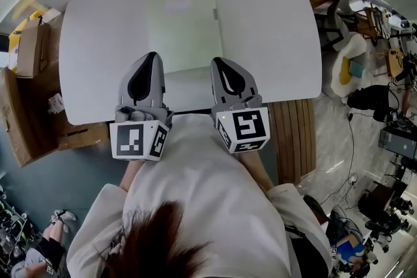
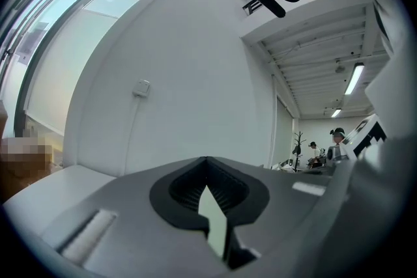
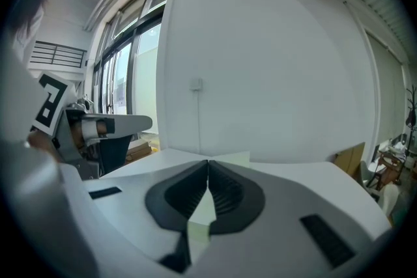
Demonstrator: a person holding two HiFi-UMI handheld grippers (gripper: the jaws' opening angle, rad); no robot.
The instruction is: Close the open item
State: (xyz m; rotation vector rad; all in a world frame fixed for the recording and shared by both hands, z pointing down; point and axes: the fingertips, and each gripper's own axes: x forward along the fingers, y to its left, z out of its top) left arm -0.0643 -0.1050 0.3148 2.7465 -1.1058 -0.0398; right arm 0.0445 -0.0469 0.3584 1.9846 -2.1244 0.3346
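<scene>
Left gripper view looks along the left claw (image 2: 207,161), clenched: its two dark ribbed pads meet at the tips with nothing gripped between them, and only a pale green sliver shows through the gap behind them. Right gripper view shows the right claw (image 3: 208,163) clenched and empty in the same way.

Both claws point away from the person over the near edge of the white desk (image 1: 273,23). The task's thing, a pale green flat item (image 1: 186,26), lies on the desk ahead of and between the two claws. Its near part sits between their tips, with the left claw over its left edge and the right claw over its right edge. Whether either claw touches it I cannot tell, nor what kind of item it is. A small clasp-like piece (image 1: 215,13) sits on its right edge, ahead of the right claw.

Behind each claw is its marker cube, the left one (image 1: 139,140) and the right one (image 1: 242,129), both against the person's white top (image 1: 195,192). Cardboard boxes (image 1: 26,107) stand on the floor out to the left of the left claw. A white wall with a small wall plate (image 3: 196,84) rises beyond the desk.
</scene>
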